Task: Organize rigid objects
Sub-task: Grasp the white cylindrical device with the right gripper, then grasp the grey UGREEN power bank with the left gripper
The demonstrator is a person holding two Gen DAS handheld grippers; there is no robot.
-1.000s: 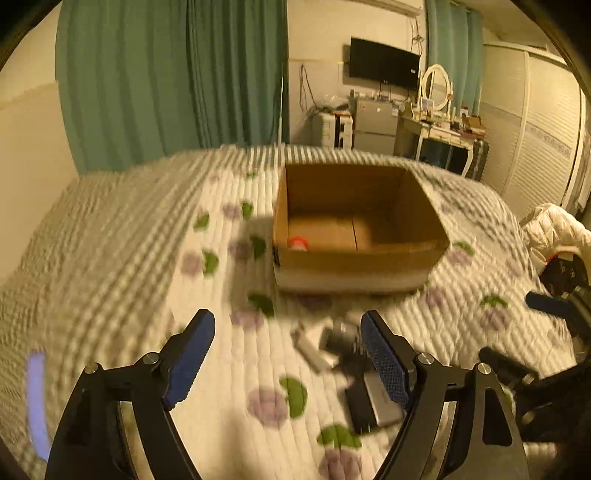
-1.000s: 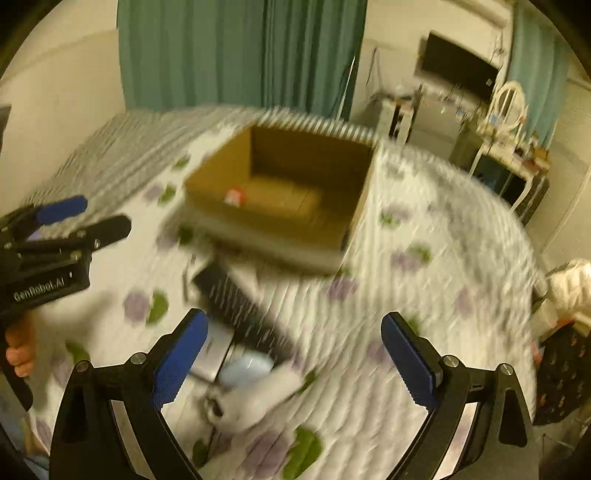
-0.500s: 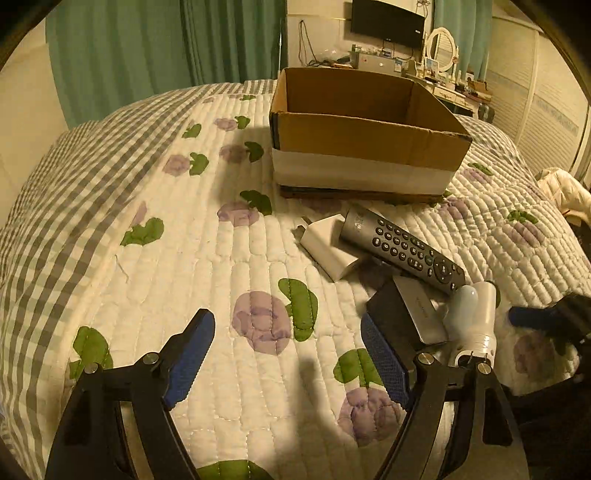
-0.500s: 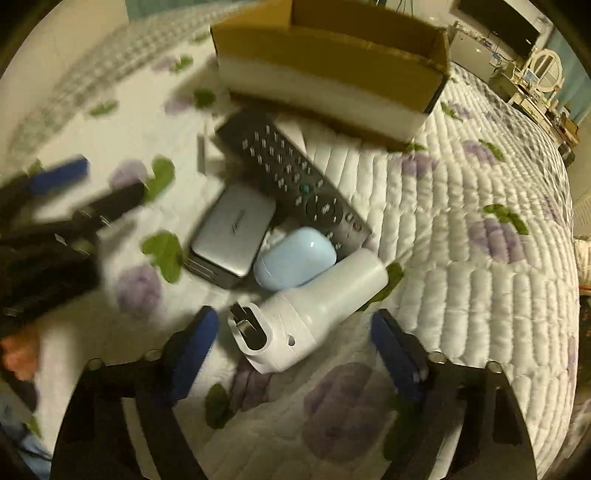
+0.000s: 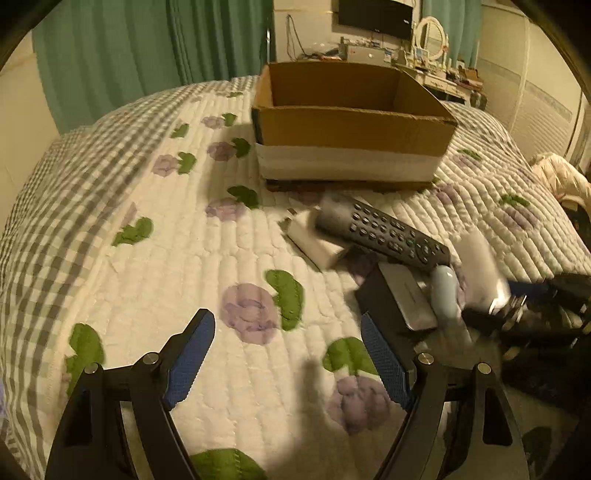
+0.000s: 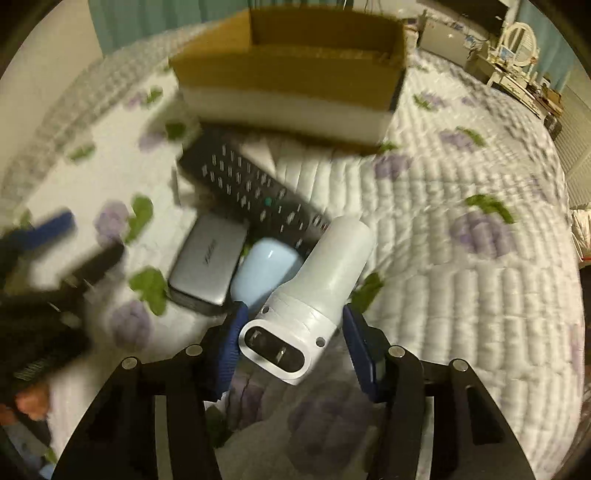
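Right gripper (image 6: 291, 339): jaws just closing around white device (image 6: 317, 291); contact unclear.
Left gripper (image 5: 288, 354): wide open, empty.
Box (image 5: 351, 133): twelve o'clock.

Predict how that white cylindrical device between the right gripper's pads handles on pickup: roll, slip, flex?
The white device looks like rigid smooth plastic, so probably no flex, but it may slip in the pads. Its rounded body would likely roll if released on the quilt. The right gripper, jaws just closing, holds its wider flat-faced end, which probably grips better.

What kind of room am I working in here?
Most likely a bedroom: the items lie on a quilted floral bedspread, with green curtains, a wall-mounted TV and a cluttered dressing table behind.
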